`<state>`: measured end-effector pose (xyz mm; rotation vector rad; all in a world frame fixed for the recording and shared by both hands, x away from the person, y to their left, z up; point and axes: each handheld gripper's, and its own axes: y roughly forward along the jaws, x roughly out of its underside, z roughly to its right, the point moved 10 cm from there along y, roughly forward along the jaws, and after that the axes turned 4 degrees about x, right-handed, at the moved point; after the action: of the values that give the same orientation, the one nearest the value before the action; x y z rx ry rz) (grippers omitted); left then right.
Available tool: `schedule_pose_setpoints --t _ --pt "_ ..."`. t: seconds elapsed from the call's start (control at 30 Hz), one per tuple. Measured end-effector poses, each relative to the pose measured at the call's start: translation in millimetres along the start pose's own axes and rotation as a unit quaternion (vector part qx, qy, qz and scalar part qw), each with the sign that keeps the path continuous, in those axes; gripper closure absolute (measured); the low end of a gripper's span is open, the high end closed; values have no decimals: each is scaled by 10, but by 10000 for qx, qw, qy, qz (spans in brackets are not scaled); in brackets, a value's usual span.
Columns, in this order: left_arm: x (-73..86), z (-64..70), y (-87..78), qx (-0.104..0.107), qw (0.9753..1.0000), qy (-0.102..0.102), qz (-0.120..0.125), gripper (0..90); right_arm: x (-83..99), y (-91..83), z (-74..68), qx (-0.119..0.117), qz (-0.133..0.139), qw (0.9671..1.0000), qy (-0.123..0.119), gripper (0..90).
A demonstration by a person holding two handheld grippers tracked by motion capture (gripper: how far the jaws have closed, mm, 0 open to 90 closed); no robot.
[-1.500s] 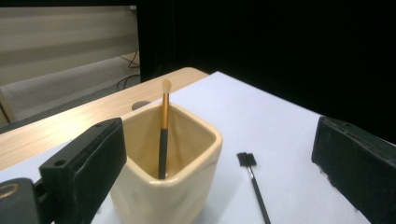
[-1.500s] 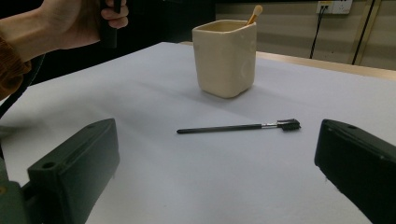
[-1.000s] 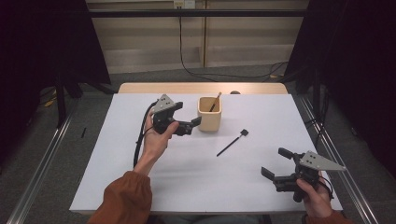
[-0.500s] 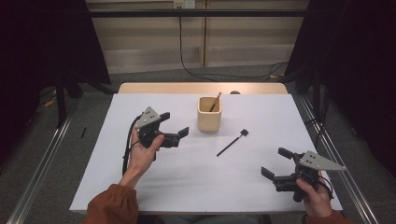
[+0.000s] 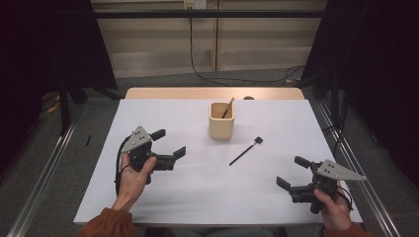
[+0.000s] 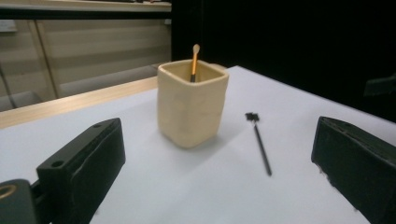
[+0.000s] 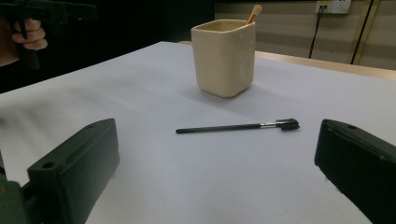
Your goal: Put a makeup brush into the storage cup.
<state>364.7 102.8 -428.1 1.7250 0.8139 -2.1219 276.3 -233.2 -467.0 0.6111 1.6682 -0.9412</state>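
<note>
No text, label, brand, number or sign could be read anywhere in these views. The cream cup (image 6: pixel 192 108), at the centre of the left gripper view, bore a plain wall with no print. The white wall socket (image 7: pixel 332 6), at the upper right of the right gripper view, was too small and blurred to show any marking.

A matt, cream, ceramic-looking cup (image 6: pixel 192 105) is seen ahead of the left gripper (image 5: pixel 170 143), whose black jaws appear to be dull moulded plastic. A slim black brush (image 7: pixel 238 126), satin-finished with a small metal band, lies before the right gripper (image 5: pixel 291 173). The table (image 5: pixel 197 187) is covered in smooth, matt white sheeting, edged in pale wood.
</note>
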Motion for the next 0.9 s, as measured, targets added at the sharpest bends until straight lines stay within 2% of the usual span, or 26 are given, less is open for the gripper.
schedule_pose_setpoints --t 0.1,0.17,0.23,0.27,0.33,0.43,0.5,0.53,0.57,0.6,0.67,0.9 --pt "42 2 -78 28 10000 4 -7 24 -3 -1 -6 -6 9 10000 -6 0" --pt "83 4 -132 95 9999 -134 -5 24 -5 3 2 9 9 10000 -11 0" --pt "97 8 -158 99 9999 -118 -21 24 -7 3 11 45 10 10000 26 0" --pt "102 11 -181 77 9999 -81 -8 24 -7 3 11 45 10 10000 26 0" --pt "110 32 -245 43 9999 -133 80 24 -4 9 23 81 7 10000 36 0" --pt "144 23 -329 -93 9999 -15 64 24 -3 16 20 91 -5 9999 62 0" --pt "164 65 -378 57 9998 -159 91 24 -16 14 20 116 34 9999 42 0" --pt "192 81 -419 -51 10000 63 31 24 -13 16 23 114 22 9999 32 0" --pt "192 81 -419 -51 10000 63 31 24 -13 16 23 114 22 9999 32 0" --pt "209 81 -436 -109 9997 197 -14 24 -11 19 23 103 13 9999 39 0" --pt "247 79 -486 -198 9996 201 -4 24 -5 22 23 97 -11 9999 70 0" --pt "385 105 -579 -294 9995 102 -76 24 -12 4 21 85 27 9999 78 0"
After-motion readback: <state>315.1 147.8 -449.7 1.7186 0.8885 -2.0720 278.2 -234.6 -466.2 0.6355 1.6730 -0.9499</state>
